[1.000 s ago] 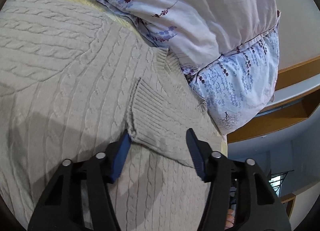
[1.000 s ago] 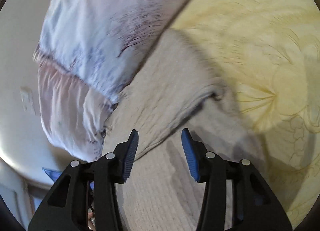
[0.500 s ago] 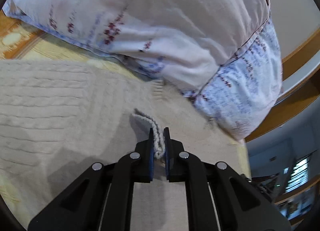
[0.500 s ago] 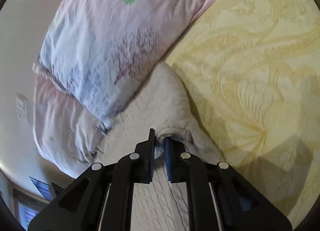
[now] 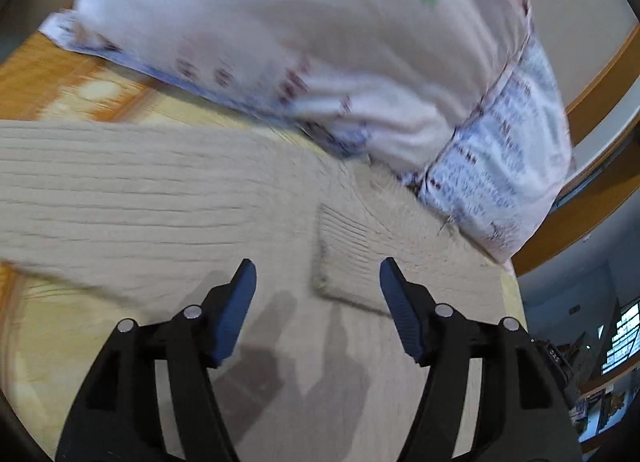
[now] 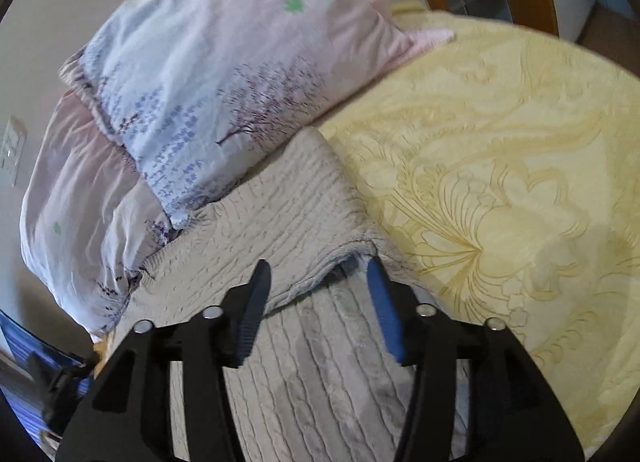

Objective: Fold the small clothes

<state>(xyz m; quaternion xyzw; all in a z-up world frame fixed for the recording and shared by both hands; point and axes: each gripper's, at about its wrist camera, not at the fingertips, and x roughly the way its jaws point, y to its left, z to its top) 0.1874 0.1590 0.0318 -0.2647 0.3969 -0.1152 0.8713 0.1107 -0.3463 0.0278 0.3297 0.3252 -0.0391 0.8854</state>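
Both the left tongs [image 5: 314,280] and right tongs [image 6: 318,280] have just been opening and grip nothing (pads clear of the knit). The beige sweater [image 6: 288,202] lies folded on the yellow bedspread [image 6: 500,166], its far edge against the floral pillows [image 6: 224,74].

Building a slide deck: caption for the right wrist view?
Open right gripper above folded beige sweater on yellow bedspread.

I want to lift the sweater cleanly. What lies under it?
The sweater lies on a yellow patterned bedspread, showing bare beside it. Whether anything else lies beneath cannot be seen; the knit covers it.
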